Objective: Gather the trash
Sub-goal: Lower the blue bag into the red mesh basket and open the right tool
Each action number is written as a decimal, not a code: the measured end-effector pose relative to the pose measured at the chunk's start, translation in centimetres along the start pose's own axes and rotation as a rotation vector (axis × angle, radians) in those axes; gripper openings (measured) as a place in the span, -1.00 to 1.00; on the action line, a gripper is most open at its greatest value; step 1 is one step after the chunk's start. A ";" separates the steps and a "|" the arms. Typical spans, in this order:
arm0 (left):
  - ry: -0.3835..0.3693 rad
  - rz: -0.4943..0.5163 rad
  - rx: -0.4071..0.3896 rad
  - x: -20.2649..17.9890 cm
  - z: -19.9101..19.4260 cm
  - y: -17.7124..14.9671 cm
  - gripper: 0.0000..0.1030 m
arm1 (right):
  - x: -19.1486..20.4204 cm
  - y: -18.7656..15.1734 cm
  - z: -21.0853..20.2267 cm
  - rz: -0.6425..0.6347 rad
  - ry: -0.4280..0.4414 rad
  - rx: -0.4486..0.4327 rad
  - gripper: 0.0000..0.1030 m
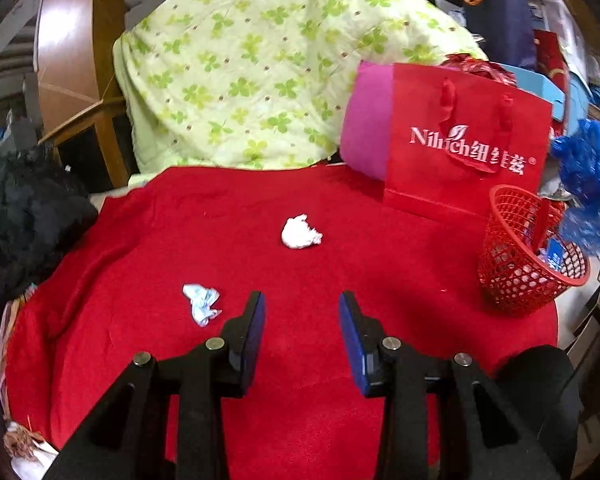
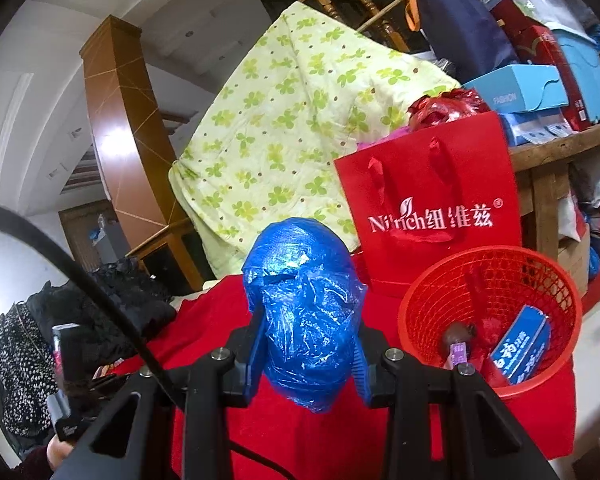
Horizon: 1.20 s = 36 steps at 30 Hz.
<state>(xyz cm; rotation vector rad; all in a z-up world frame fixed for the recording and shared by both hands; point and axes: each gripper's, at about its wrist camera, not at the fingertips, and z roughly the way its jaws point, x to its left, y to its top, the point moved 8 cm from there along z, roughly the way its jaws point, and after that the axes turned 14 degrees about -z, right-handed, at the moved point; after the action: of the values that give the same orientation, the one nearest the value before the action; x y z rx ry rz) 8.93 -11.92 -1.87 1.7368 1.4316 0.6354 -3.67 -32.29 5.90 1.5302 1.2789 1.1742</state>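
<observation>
A white crumpled tissue (image 1: pixel 300 233) and a pale blue crumpled paper (image 1: pixel 201 303) lie on the red cloth (image 1: pixel 140 264). My left gripper (image 1: pixel 302 312) is open and empty, low over the cloth, just right of the blue paper. My right gripper (image 2: pixel 308 332) is shut on a crumpled blue plastic bag (image 2: pixel 304 304), held up just left of the red mesh basket (image 2: pixel 488 280); the bag also shows in the left wrist view (image 1: pixel 588 184) above the basket (image 1: pixel 516 264). The basket holds a blue box (image 2: pixel 524 352) and other trash.
A red paper gift bag (image 1: pixel 464 152) stands behind the basket, with a pink cushion (image 1: pixel 366 120) beside it. A green clover quilt (image 1: pixel 252 64) is piled at the back. Dark clothes (image 1: pixel 24 216) lie at the left edge. Boxes (image 2: pixel 520 88) are stacked on a wooden shelf at right.
</observation>
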 end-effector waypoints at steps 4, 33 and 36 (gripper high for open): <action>-0.023 0.010 0.006 -0.8 -0.2 -0.3 -0.23 | -1.6 0.4 -0.7 0.020 -0.038 -0.012 -0.25; -0.002 -0.008 0.042 0.4 1.3 -1.5 -0.23 | -4.8 1.9 -0.8 0.053 -0.144 -0.029 -0.25; -0.001 -0.012 0.042 0.5 1.4 -1.5 -0.23 | -5.5 2.0 -0.5 0.058 -0.168 -0.027 -0.25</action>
<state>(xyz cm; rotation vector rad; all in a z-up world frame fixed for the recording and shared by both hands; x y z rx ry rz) 9.25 -11.69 -3.97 1.7593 1.4634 0.6014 -3.93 -38.08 7.11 1.6194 1.1093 1.0701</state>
